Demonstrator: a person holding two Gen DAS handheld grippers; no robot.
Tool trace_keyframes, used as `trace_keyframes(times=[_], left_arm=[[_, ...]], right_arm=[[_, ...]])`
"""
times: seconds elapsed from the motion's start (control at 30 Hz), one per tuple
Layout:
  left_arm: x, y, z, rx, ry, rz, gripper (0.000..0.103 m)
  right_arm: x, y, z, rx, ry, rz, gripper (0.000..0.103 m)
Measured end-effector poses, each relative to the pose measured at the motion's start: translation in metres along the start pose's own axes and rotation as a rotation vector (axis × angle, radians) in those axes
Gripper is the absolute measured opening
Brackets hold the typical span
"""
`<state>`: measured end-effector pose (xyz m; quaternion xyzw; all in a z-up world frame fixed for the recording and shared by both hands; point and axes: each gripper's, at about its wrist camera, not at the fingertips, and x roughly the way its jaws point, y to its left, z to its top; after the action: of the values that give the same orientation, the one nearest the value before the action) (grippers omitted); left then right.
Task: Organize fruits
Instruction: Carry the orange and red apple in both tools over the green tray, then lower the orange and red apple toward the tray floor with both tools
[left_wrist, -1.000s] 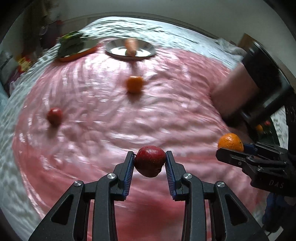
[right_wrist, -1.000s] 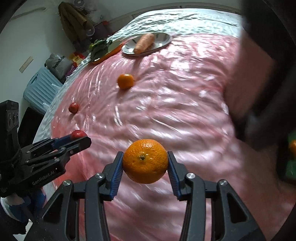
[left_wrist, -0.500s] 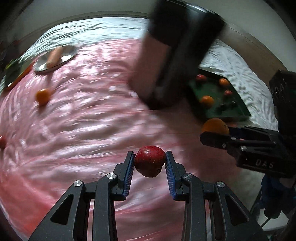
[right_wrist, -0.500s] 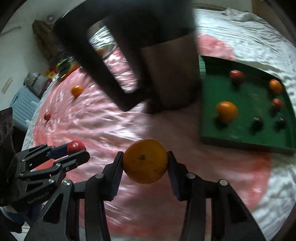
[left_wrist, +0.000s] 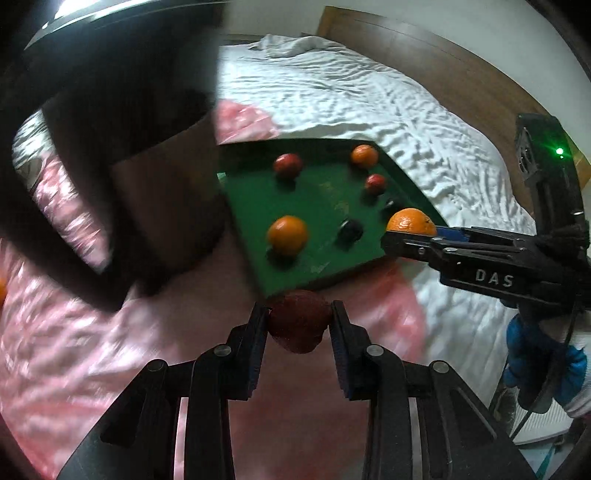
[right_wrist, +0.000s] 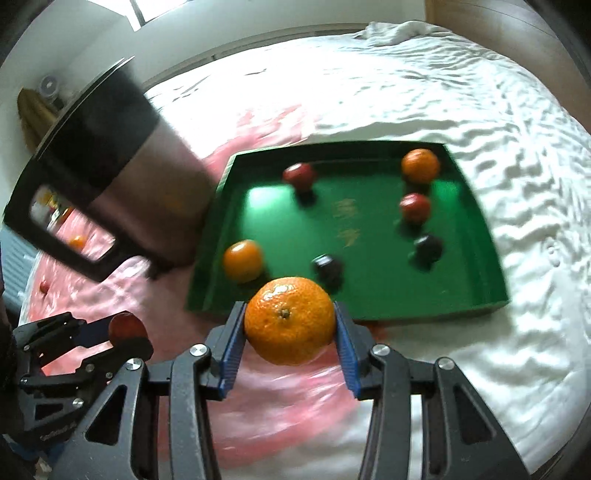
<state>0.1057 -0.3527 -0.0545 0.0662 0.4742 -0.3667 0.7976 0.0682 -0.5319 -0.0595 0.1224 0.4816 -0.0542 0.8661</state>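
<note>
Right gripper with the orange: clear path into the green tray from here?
Probably yes. The right gripper, shut on the orange, hangs just short of the green tray's near wall, nothing between. The tray's middle is bare; a black fruit sits just past that wall.

tray (right_wrist: 480, 236) on bed (right_wrist: 480, 110) | six fruits in tray | bin (right_wrist: 122, 155) left of tray

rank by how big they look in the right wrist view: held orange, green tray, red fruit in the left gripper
1. green tray
2. held orange, enlarged by nearness to the camera
3. red fruit in the left gripper
</note>
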Motion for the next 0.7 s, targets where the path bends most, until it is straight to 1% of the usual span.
trace_keyframes(times=[0.17, 0.3, 0.47, 0.7], left_arm=[[0.026, -0.018, 0.034, 0.014, -0.011, -0.010, 0.029], [0.047, -0.022, 0.058, 0.013, -0.027, 0.010, 0.029], [0.074, -0.017, 0.081, -0.017, -0.022, 0.044, 0.029], [0.108, -0.016, 0.094, -0.030, 0.007, 0.081, 0.029]], right_arm=[[0.010, -0.038, 0.015, 0.020, -0.012, -0.018, 0.085], [0.026, -0.063, 0.022, 0.049, -0.003, -0.028, 0.085], [0.044, -0.078, 0.024, 0.056, 0.024, -0.021, 0.085], [0.058, -0.085, 0.024, 0.054, 0.044, -0.010, 0.085]])
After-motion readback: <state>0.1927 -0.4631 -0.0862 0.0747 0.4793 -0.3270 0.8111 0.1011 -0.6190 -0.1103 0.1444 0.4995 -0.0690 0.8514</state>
